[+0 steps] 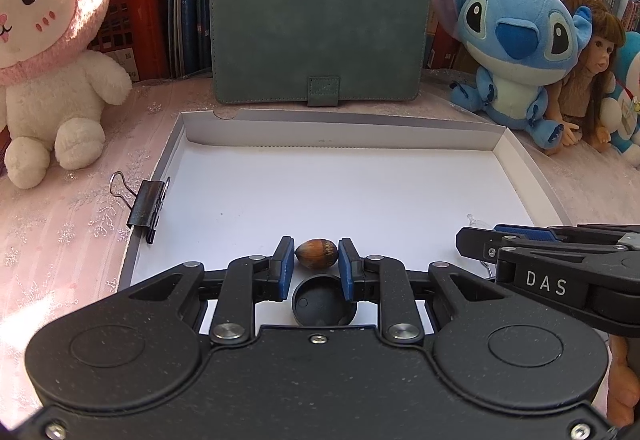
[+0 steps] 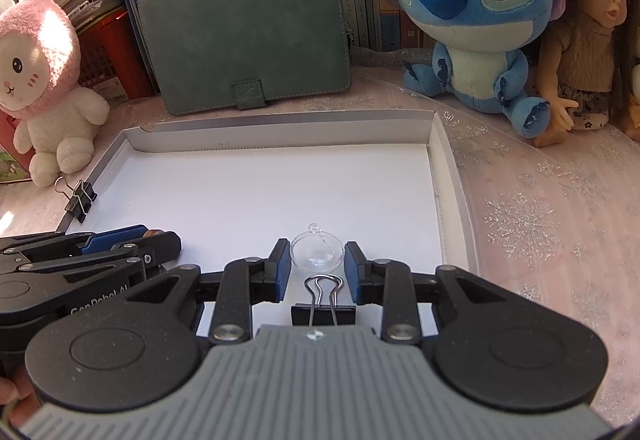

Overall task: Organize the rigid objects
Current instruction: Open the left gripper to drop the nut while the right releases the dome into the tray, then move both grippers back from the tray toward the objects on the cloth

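In the left wrist view my left gripper is shut on a small brown nut, blue pads pressing on both its ends, low over the white tray. A black round cap lies on the tray floor just under the fingers. In the right wrist view a clear half-sphere shell sits on the tray between the pads of my right gripper; a thin gap shows on each side, so the jaws stand slightly open. A black binder clip lies below that gripper. The two grippers are side by side.
Another black binder clip is clamped on the tray's left rim. Behind the tray stand a green case, a pink-and-white plush, a blue plush, a doll and a row of books. A snowflake cloth covers the table.
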The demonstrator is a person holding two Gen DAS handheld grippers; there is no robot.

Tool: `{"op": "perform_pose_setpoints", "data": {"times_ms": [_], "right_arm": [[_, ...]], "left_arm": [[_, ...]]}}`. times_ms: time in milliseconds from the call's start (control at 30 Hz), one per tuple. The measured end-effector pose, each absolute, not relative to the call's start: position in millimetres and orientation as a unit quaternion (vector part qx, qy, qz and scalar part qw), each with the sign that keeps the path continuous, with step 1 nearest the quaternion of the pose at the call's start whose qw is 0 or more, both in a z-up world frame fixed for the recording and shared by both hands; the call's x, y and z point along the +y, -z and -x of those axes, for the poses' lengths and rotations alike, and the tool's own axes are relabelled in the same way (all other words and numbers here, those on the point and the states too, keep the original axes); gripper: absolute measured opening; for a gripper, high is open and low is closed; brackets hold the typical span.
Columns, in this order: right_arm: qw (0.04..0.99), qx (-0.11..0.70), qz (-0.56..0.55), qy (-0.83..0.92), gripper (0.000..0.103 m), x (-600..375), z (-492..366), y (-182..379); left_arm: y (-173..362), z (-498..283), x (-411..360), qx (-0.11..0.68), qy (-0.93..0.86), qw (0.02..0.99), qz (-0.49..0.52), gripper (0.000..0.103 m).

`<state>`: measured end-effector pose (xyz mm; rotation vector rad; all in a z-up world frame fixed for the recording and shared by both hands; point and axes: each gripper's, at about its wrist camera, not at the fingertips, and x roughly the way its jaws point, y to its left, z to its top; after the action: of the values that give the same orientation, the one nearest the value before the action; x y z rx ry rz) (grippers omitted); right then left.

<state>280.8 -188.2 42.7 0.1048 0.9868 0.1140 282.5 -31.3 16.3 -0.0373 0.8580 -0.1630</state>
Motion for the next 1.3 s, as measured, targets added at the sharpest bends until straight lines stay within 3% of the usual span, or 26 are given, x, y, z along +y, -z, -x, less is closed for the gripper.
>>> {"op": "perform_pose_setpoints", "data": {"times_ms": [67, 167, 300, 833, 1300], "right_arm": [[0.880, 0.468, -0.055, -0.055, 0.038, -189.5, -278.6, -43.9], [0.883, 0.461, -0.060, -0.061, 0.050, -191.6, -274.5, -47.2], [0.889, 0.449, -0.057, -0.067, 0.056, -193.5, -267.1, -54.4], [0.917, 0.383, -0.013, -0.109, 0.082, -202.1, -205.2, -85.7], [0.928, 0.339, 0.032, -0.151, 0.090, -198.2, -135.3, -93.5]], "left_arm": [[-17.7, -282.5, -29.9, 0.416, 0.078, 0.906, 0.023, 0.022], [-21.7, -280.8, -26.7, 0.410, 0.078, 0.908, 0.028, 0.024], [-31.8, -272.8, -22.1, 0.393, 0.074, 0.916, 0.025, 0.043], [-53.6, -208.4, -6.4, 0.345, 0.099, 0.933, 0.017, 0.077], [-51.0, -134.1, -2.2, 0.322, 0.127, 0.938, 0.004, 0.082]]}}
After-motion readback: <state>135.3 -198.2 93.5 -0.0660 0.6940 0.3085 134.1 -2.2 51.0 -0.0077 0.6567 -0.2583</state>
